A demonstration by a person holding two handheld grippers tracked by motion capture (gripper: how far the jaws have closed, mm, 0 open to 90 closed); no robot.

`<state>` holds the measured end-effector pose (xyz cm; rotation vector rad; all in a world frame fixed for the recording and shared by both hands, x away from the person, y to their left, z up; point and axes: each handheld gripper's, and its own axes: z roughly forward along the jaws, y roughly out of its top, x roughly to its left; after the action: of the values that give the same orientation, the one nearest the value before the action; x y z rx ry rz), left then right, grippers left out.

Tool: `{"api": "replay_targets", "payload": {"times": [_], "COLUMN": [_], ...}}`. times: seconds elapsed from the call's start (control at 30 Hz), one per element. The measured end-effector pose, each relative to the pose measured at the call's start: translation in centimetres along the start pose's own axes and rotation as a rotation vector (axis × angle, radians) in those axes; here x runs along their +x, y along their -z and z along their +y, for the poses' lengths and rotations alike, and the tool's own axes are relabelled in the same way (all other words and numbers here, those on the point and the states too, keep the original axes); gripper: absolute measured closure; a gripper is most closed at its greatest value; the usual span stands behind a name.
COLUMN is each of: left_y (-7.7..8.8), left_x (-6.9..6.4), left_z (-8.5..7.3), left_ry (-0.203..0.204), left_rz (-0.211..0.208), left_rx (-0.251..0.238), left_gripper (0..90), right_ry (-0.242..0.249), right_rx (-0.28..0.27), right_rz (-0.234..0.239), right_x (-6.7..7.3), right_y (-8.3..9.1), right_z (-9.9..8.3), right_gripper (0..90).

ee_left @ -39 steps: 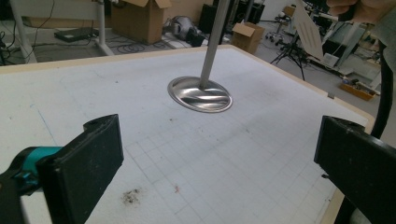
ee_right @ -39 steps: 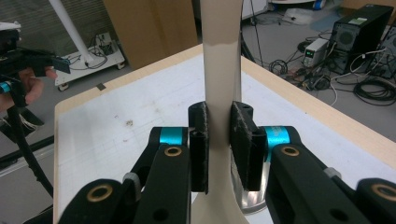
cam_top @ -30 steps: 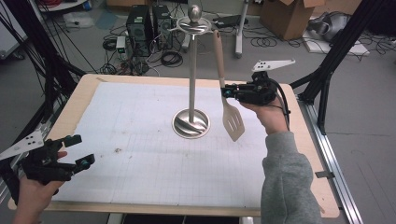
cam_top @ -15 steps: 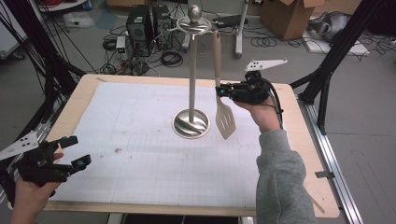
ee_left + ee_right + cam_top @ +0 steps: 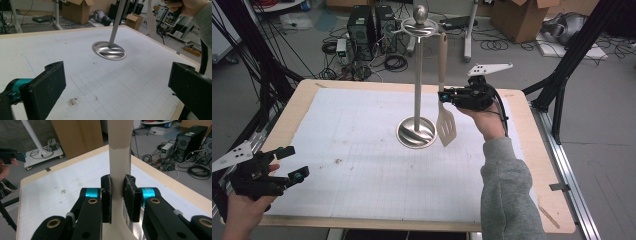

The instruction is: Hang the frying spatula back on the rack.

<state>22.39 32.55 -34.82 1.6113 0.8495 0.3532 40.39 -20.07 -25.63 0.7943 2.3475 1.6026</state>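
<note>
The right gripper, jaws clamped on the spatula, has carried it from right of centre to beside the stand, ready for hanging; the left gripper idles at lower left, jaws apart.

My right gripper is raised, arm reaching forward, jaws clamped tight with something pinched between the pads. My left gripper sits low near me, jaws spread wide.
</note>
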Motion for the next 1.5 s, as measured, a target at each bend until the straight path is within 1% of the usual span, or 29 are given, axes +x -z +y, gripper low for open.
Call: {"api": "replay_targets", "payload": {"times": [0.13,0.23,0.67,0.77,1.03,1.13,1.23,1.3,1.37,1.47,1.5], "left_y": [-0.2,-0.4,-0.4,-0.5,-0.5,-0.5,-0.6,-0.8,-0.9,-0.9,-0.9], "left_x": [0.0,-0.1,-0.2,-0.1,-0.1,-0.1,-0.4,-0.6,-0.6,-0.5,-0.5], "left_z": [-0.1,-0.2,-0.3,-0.3,-0.4,-0.4,-0.3,-0.3,-0.3,-0.3,-0.3], "left_ry": [0.002,-0.001,0.000,0.003,0.003,0.002,-0.009,-0.013,-0.012,-0.015,-0.015], "left_rz": [-0.002,-0.004,-0.001,-0.001,0.000,0.001,0.004,-0.002,-0.006,-0.001,0.000], "left_rx": [0.006,0.014,0.015,0.019,0.021,0.021,0.016,0.022,0.026,0.024,0.021], "left_gripper": [1.7,1.7,1.8,1.8,1.8,1.7,1.8,1.8,1.8,1.8,1.8], "right_ry": [0.001,0.013,0.026,0.022,0.025,0.034,0.038,0.034,0.036,0.039,0.031], "right_rx": [0.000,-0.004,-0.014,-0.014,-0.021,-0.020,-0.019,-0.023,-0.050,-0.082,-0.086], "right_rz": [-0.013,-0.018,-0.041,-0.047,-0.048,-0.064,-0.077,-0.080,-0.086,-0.105,-0.109], "right_x": [0.0,-0.1,0.0,0.0,0.0,0.0,0.2,0.2,0.3,0.5,0.6], "right_y": [-0.1,-0.2,-0.7,-0.8,-1.1,-1.0,-1.1,-1.1,-0.9,-0.5,-0.3], "right_z": [0.0,0.0,0.0,0.0,0.0,0.0,0.0,0.0,0.1,-0.1,-0.2], "right_gripper": [78.0,78.0,77.8,77.8,77.8,77.5,76.7,73.9,69.1,59.0,54.8]}}
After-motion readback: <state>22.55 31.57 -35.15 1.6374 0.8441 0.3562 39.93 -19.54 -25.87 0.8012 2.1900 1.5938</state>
